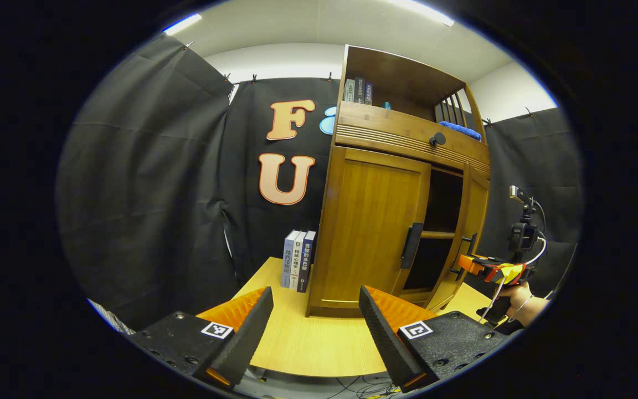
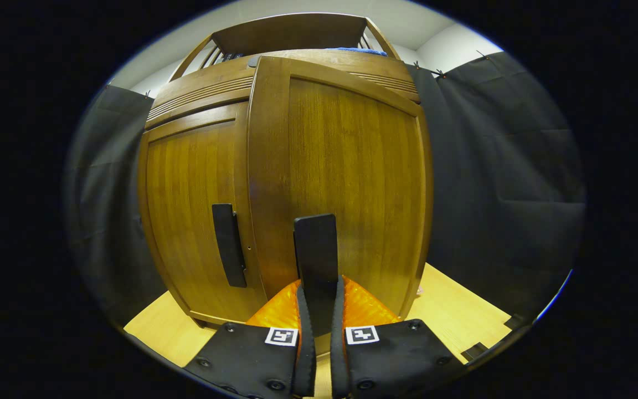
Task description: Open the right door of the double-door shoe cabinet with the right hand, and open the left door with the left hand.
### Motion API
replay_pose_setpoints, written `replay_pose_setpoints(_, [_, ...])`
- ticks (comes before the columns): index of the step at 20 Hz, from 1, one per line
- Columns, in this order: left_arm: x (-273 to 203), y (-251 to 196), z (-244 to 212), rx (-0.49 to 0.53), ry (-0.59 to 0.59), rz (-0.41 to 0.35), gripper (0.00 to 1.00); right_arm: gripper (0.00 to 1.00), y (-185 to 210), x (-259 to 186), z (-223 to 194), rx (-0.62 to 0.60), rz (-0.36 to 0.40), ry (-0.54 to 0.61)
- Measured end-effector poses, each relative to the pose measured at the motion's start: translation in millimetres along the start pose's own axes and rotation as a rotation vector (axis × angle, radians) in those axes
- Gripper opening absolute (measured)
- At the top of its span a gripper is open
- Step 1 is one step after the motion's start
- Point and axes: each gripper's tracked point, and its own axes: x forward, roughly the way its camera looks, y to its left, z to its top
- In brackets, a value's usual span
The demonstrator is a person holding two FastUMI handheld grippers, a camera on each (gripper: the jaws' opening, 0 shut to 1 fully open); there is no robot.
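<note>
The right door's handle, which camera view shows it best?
The right gripper view: the right door's handle stands dead centre, clamped between the right gripper fingers. The left gripper view shows the right door edge-on and ajar, its handle small, with the right gripper at it.

You have one shoe cabinet (image 1: 374, 221) on one counter (image 1: 319, 343), with two doors: the left door (image 1: 369, 227) and the right door (image 2: 346, 183). Each door carries one handle, so two handles: one (image 1: 411, 245) on the left, one (image 2: 315, 260) on the right. Three books (image 1: 298, 267) stand beside the cabinet, three more books (image 1: 358, 91) sit on its top shelf, plus one blue cloth (image 1: 460, 130) and one round knob (image 1: 437, 138).
</note>
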Motion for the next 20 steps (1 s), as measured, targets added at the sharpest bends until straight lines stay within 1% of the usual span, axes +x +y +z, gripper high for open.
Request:
replay_pose_setpoints(1, [-1, -4, 1, 0.002, -0.002, -0.006, 0.94, 0.18, -4, -6, -3, -0.001, -0.009, -0.001])
replay_pose_setpoints(2, [-2, -6, 0, 0.002, -0.003, -0.011, 0.94, 0.14, -11, -13, -3, 0.001, -0.017, -0.004])
replay_pose_setpoints(3, [-3, -9, -1, -0.001, 0.000, -0.016, 0.94, 0.18, -16, -20, -2, 0.003, -0.026, -0.006])
replay_pose_setpoints(4, [-3, -12, -2, -0.002, 0.003, -0.020, 0.91, 0.18, -21, -24, -1, 0.004, -0.035, -0.008])
replay_pose_setpoints(5, [-4, -14, -3, -0.004, 0.006, -0.024, 0.91, 0.18, -28, -32, -2, 0.005, -0.042, -0.013])
replay_pose_setpoints(6, [-3, -18, -4, -0.006, 0.009, -0.030, 0.91, 0.22, -34, -38, -3, 0.003, -0.050, -0.016])
replay_pose_setpoints(7, [-2, -22, -5, -0.010, 0.015, -0.036, 0.94, 0.18, -41, -45, -1, -0.002, -0.057, -0.024])
replay_pose_setpoints(8, [-2, -26, -5, -0.015, 0.018, -0.043, 0.91, 0.14, -48, -52, -1, -0.004, -0.069, -0.030])
replay_pose_setpoints(9, [0, -30, -4, -0.019, 0.021, -0.051, 0.91, 0.17, -57, -58, -2, -0.005, -0.084, -0.035])
replay_pose_setpoints(11, [3, -42, -5, -0.020, 0.025, -0.073, 0.90, 0.17, -70, -68, 0, -0.013, -0.102, -0.044])
replay_pose_setpoints(12, [4, -49, -5, -0.018, 0.026, -0.087, 0.94, 0.20, -76, -69, 0, -0.011, -0.097, -0.047])
replay_pose_setpoints(13, [5, -56, -4, -0.016, 0.027, -0.100, 0.91, 0.16, -81, -72, -1, -0.003, -0.088, -0.044])
replay_pose_setpoints(14, [6, -62, -5, -0.017, 0.029, -0.113, 0.94, 0.12, -84, -74, -1, 0.011, -0.080, -0.038])
replay_pose_setpoints(15, [8, -68, -5, -0.019, 0.031, -0.123, 0.90, 0.12, -87, -75, -2, 0.025, -0.071, -0.034])
replay_pose_setpoints(16, [10, -75, -6, -0.021, 0.033, -0.130, 0.94, 0.20, -89, -76, 0, 0.033, -0.067, -0.034])
replay_pose_setpoints(17, [11, -80, -6, -0.021, 0.034, -0.136, 0.90, 0.20, -91, -78, -1, 0.033, -0.066, -0.032])
replay_pose_setpoints(18, [11, -85, -5, -0.021, 0.032, -0.142, 0.90, 0.16, -93, -79, 0, 0.026, -0.068, -0.034])
replay_pose_setpoints(19, [11, -91, -4, -0.017, 0.030, -0.147, 0.94, 0.16, -95, -79, 0, 0.017, -0.070, -0.033])
replay_pose_setpoints(20, [12, -94, -3, -0.011, 0.027, -0.147, 0.90, 0.16, -96, -80, -1, 0.014, -0.068, -0.032])
